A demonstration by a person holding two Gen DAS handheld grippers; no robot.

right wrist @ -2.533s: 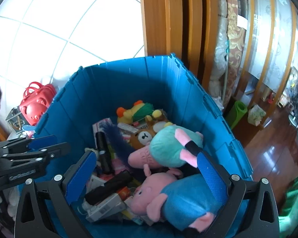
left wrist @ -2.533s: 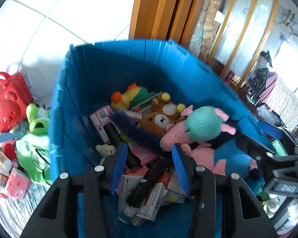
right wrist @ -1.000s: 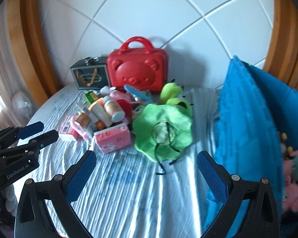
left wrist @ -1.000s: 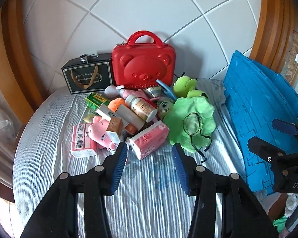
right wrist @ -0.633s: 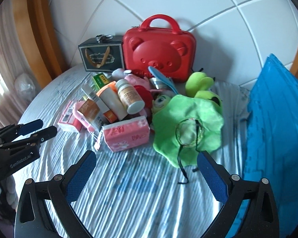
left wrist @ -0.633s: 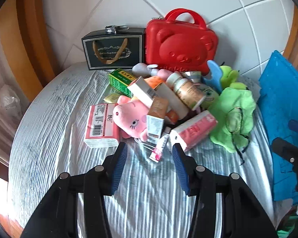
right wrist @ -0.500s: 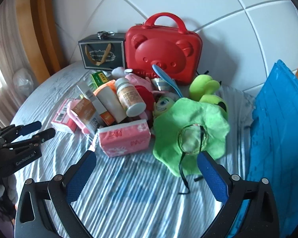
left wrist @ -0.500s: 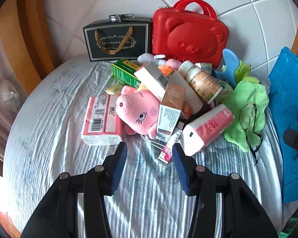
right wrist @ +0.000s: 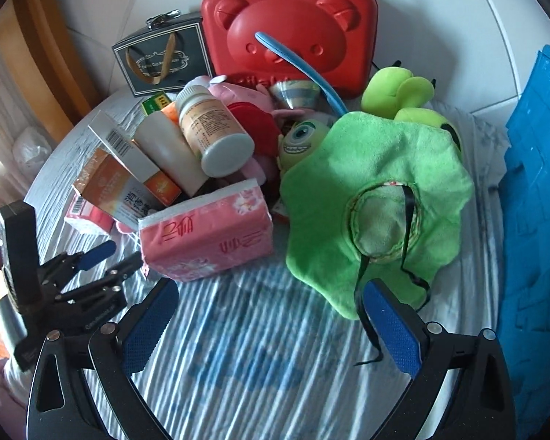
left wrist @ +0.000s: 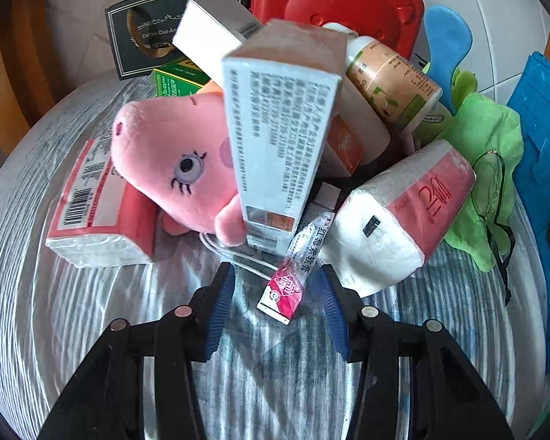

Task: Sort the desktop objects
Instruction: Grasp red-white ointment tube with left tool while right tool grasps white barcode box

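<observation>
A pile of objects lies on the striped tablecloth. My left gripper [left wrist: 277, 286] is open, its fingers either side of a small red-and-white sachet [left wrist: 293, 271] at the pile's front. Just beyond are a tall printed box [left wrist: 278, 139], a pink pig plush [left wrist: 172, 161] and two pink tissue packs [left wrist: 403, 212]. My right gripper [right wrist: 271, 315] is open and empty above bare cloth, before a pink tissue pack [right wrist: 209, 234] and a green cloth hat [right wrist: 374, 198]. The left gripper also shows in the right wrist view [right wrist: 110, 256].
A red bear case [right wrist: 289, 25] and a black gift box [right wrist: 157, 58] stand at the back by the tiled wall. A blue crate wall [right wrist: 535, 190] rises at the right. A pill bottle [right wrist: 212, 132], a green frog plush [right wrist: 403, 91] and boxes fill the pile.
Both grippers swung from over the blue crate of toys to the table pile. The left gripper then closed in low on the sachet; the right one moved nearer the tissue pack and hat.
</observation>
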